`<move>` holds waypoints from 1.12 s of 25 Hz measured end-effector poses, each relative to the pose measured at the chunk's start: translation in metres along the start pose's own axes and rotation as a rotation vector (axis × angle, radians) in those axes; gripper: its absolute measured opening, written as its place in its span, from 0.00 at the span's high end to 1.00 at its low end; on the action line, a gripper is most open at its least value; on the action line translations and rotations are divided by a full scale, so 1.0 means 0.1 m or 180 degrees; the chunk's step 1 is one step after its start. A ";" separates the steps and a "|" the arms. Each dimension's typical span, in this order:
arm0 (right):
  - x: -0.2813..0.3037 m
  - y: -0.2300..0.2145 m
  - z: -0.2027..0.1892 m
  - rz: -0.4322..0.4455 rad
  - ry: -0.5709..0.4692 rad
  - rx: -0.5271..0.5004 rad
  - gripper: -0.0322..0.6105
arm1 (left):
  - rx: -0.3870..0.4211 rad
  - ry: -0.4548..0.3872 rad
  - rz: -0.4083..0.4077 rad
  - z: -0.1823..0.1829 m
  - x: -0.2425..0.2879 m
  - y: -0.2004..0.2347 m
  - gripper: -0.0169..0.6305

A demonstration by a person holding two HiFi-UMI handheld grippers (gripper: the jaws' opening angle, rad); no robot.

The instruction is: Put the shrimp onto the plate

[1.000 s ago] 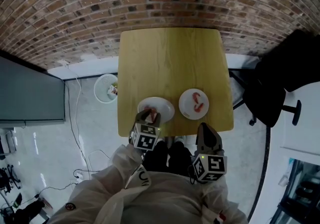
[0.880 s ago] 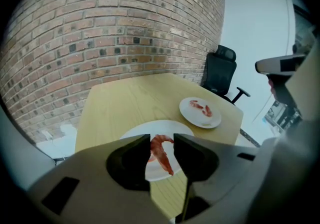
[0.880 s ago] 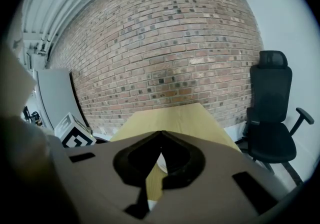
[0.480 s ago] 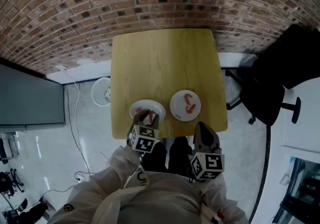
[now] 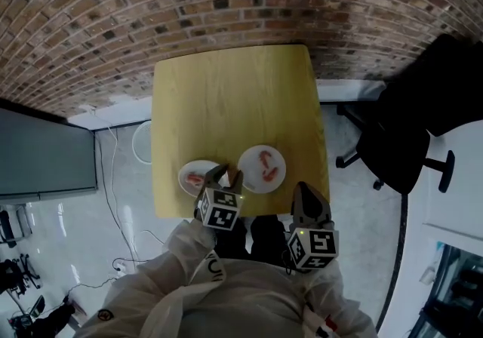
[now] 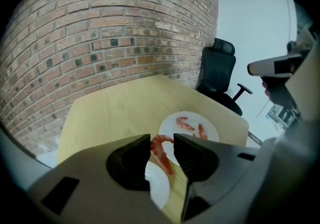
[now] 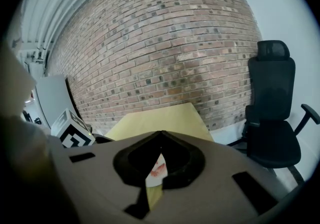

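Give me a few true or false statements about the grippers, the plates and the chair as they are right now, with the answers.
1. The left gripper grips a shrimp. True.
2. The right gripper holds a shrimp too. False: its jaws are together with nothing in them.
3. The plate nearer the office chair carries shrimp. True.
4. The office chair is red. False: it is black.
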State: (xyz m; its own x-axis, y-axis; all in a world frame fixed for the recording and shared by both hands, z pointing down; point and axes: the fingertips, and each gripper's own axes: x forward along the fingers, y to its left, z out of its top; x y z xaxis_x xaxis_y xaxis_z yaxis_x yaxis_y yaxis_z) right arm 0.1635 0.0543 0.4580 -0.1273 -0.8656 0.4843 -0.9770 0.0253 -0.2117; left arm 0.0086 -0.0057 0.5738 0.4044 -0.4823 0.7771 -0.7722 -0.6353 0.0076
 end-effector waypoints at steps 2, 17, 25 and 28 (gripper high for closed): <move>0.05 -0.11 0.01 0.0029 0.0032 -0.0005 0.91 | -0.0006 0.0050 0.0019 0.04 0.11 -0.06 0.74; 0.46 -0.82 0.06 0.0235 0.0271 0.0023 0.91 | 0.0111 0.0377 0.0253 0.14 0.76 -0.27 0.74; 0.63 -0.90 0.12 0.0316 0.0297 0.0008 0.91 | 0.0182 0.0488 0.0329 0.15 0.85 -0.27 0.74; 0.67 -0.90 0.15 0.0341 0.0302 0.0036 0.91 | 0.0156 0.0473 0.0353 0.15 0.86 -0.26 0.74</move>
State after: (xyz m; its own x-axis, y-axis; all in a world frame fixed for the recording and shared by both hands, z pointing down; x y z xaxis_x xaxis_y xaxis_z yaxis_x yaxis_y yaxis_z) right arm 0.2456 -0.0135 0.4971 -0.2470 -0.8070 0.5364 -0.9550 0.1090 -0.2759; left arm 0.0711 -0.0398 0.6314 0.2384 -0.4589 0.8559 -0.7819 -0.6134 -0.1112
